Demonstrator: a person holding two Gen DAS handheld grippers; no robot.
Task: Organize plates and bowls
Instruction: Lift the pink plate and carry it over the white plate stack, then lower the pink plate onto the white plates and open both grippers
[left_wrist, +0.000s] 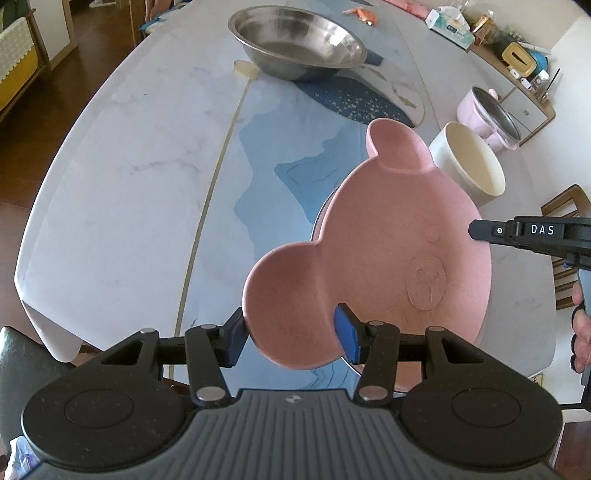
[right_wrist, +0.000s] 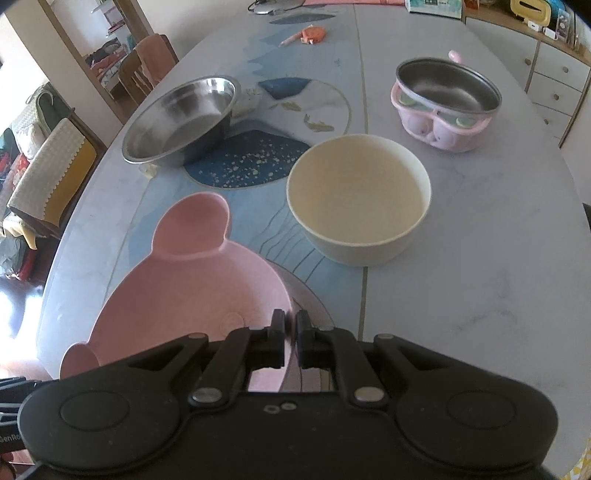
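dark wood floor (left_wrist: 22, 122), white drawers (right_wrist: 554, 88)

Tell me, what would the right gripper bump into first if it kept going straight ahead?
Probably the table. The right gripper pinches the pink plate's rim and points steeply down, just short of the cream bowl. Depth is hard to judge.

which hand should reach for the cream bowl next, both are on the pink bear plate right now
Right, probably. The cream bowl stands just ahead of the right claw, which pinches the pink bear plate at its rim. The left claw, around the plate's ear, has the whole plate between it and the bowl.
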